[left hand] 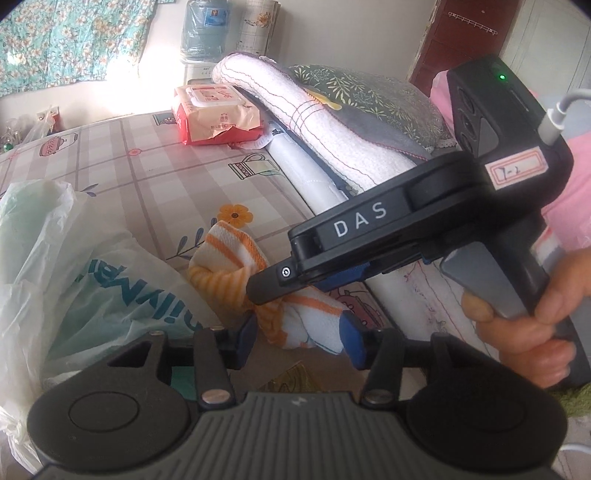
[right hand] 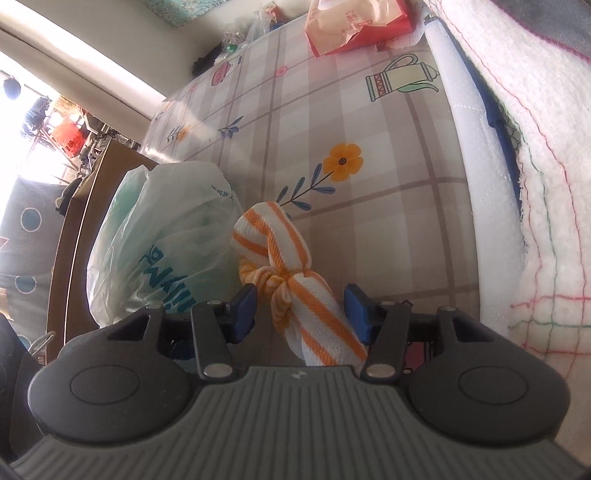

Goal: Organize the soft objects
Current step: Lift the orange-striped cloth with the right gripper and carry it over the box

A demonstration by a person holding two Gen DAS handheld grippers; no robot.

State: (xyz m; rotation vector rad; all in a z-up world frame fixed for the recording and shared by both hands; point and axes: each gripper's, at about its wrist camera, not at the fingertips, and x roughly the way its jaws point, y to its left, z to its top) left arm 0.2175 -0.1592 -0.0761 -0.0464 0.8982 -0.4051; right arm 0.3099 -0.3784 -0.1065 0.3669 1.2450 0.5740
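One knotted towel point(right hand: 295, 280), white with orange stripes, lies on the checked cloth point(right hand: 388, 206) of the table, just right of one pale plastic bag point(right hand: 155, 251).

The right wrist view shows the right gripper point(right hand: 301, 314) around the near half of the towel. Its two blue pads point(right hand: 243, 314) stand partly apart. The right pad seems to touch the towel; the left pad shows a small gap, so a firm grip cannot be told.

The left wrist view shows the left gripper point(left hand: 299, 336) at the near end of the same towel point(left hand: 236, 254). The right pad point(left hand: 352, 339) is against the fabric, and the left pad stands a little off it. Only this view shows the right gripper point(left hand: 266, 291) from outside, as a black body crossing from the right, with one hand point(left hand: 524, 325) on its handle and its tip on the knot.

Far on the table is one red and white packet point(left hand: 218, 114). Along the right side lies one folded white blanket point(left hand: 332, 122), and a green leafy pillow point(left hand: 373, 96) is on it. One water bottle point(left hand: 205, 29) stands behind, seen only in the left view.
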